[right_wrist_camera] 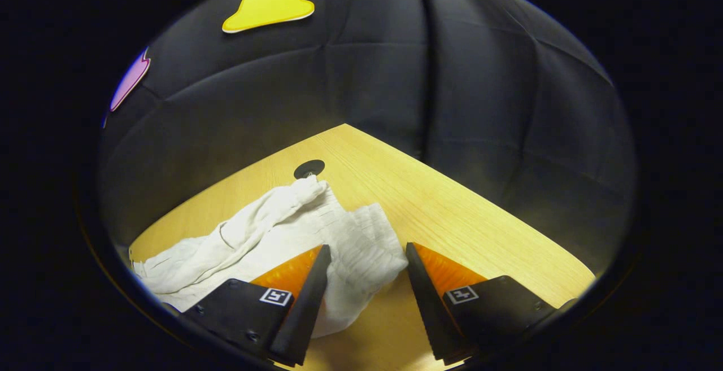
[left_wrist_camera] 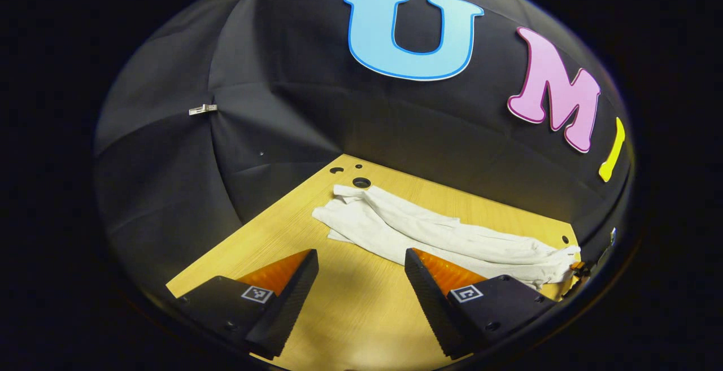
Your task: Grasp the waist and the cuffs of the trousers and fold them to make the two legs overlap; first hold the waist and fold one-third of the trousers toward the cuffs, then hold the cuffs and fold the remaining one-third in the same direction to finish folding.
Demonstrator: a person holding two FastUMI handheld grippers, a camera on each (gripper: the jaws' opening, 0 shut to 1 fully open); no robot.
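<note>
Left gripper view looks across a wooden table (left_wrist_camera: 361, 303) set in a corner of the black cloth wall (left_wrist_camera: 282, 105). The white trousers (left_wrist_camera: 440, 235) lie stretched out and rumpled on the table, running from near a round hole (left_wrist_camera: 361, 182) at the back corner down toward the right edge of the picture. The left gripper (left_wrist_camera: 361, 272) hangs above bare wood just in front of the cloth, its two fingers spread wide apart and holding nothing — the right-hand finger sits close to the near edge of the trousers, though I cannot tell whether it touches them. A small metal clip (left_wrist_camera: 202, 109) is pinned to the wall on the left.

In the right gripper view the trousers (right_wrist_camera: 282, 230) are bunched in the left and middle of the table (right_wrist_camera: 452, 207), with a gathered, ribbed end — it looks like the elastic waist (right_wrist_camera: 367, 247) — lying nearest the camera. One twisted part of the cloth reaches up to a dark round hole (right_wrist_camera: 309, 169) in the tabletop. The right gripper (right_wrist_camera: 364, 269) is spread open over this ribbed end, with the cloth lying between the two fingers; the left-hand finger overlaps the fabric in the picture, and the fingers are not pressed onto it. The wood to the right of the trousers runs to the wall.
</note>
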